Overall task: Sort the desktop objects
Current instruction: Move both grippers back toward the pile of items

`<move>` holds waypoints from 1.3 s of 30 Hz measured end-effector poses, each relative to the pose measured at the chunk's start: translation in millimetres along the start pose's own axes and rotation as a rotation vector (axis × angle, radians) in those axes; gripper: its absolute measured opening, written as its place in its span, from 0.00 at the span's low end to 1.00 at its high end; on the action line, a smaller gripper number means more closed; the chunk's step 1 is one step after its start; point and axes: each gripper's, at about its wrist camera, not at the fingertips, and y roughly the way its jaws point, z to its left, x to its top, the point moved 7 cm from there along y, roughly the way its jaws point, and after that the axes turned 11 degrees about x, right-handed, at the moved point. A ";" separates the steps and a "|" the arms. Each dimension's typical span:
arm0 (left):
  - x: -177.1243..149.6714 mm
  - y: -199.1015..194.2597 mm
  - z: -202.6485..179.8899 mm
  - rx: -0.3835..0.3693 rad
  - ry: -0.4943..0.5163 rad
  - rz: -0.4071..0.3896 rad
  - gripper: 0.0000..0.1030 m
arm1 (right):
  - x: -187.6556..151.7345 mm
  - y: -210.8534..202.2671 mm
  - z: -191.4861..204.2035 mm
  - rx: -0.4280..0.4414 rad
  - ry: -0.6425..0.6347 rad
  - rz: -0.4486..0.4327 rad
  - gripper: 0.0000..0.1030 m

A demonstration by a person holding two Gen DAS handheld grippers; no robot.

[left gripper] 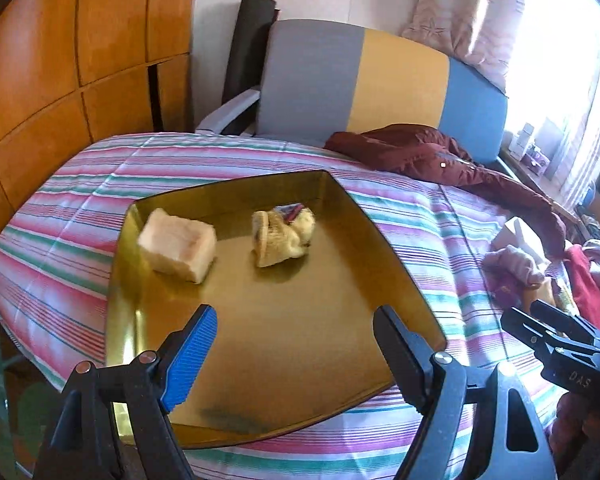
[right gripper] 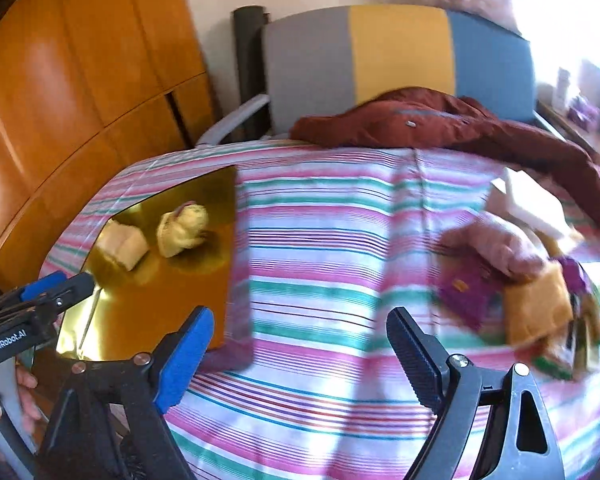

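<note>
**Sorting in progress: two items in tray, pile still unsorted**

The work surface is a desk covered with a striped cloth (right gripper: 332, 240) in pink, green and white, set against orange wooden cabinets (left gripper: 60, 60) and a chair (left gripper: 380, 84) upholstered in grey, yellow and blue. A maroon jacket (left gripper: 440, 156) lies across the far edge.

A gold tray (left gripper: 284, 360) sits on the left part of the desk and apparently serves as the collection point. It holds a pale rectangular block (left gripper: 178, 245), resembling a sponge or bread slice, and beside it, not touching, a crumpled yellow fabric item (left gripper: 282, 236) with a patch of red and blue on top. The rest of the tray is bare.

The unsorted pile (right gripper: 532, 280) lies on the right of the desk, well apart from the tray: a pink soft item, a purple packet, an orange-tan piece and others too blurred to identify.

The left gripper (left gripper: 296, 348) hangs over the tray's near half, jaws wide and holding nothing. The right gripper (right gripper: 300, 344) is over bare cloth between tray and pile, jaws likewise wide and unloaded. Judged position: the right one is placed to fetch from the pile.
</note>
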 end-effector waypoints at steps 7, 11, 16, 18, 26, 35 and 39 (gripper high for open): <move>0.1 -5.8 -40.8 -0.093 0.086 0.007 0.79 | -12.4 -25.2 -55.0 -0.071 0.090 -0.002 0.87; -4.4 -8.6 -71.8 -0.132 0.166 0.017 0.79 | -19.6 -47.7 -96.6 -0.113 0.175 -0.011 0.87; -8.9 -12.2 -103.1 -0.178 0.224 0.029 0.79 | -24.2 -76.1 -137.3 -0.181 0.243 -0.032 0.87; -10.1 -11.9 -111.5 -0.193 0.240 0.035 0.79 | -26.4 -88.5 -153.8 -0.213 0.264 -0.039 0.87; -15.6 -8.4 -136.0 -0.223 0.285 0.064 0.79 | -26.7 -105.0 -187.2 -0.227 0.314 -0.030 0.62; -18.9 -2.4 -172.1 -0.252 0.371 0.074 0.78 | -18.9 -86.4 -183.3 -0.209 0.236 0.028 0.59; -20.5 2.2 -198.6 -0.283 0.434 0.072 0.78 | -7.7 -83.8 -182.6 -0.188 0.218 0.019 0.61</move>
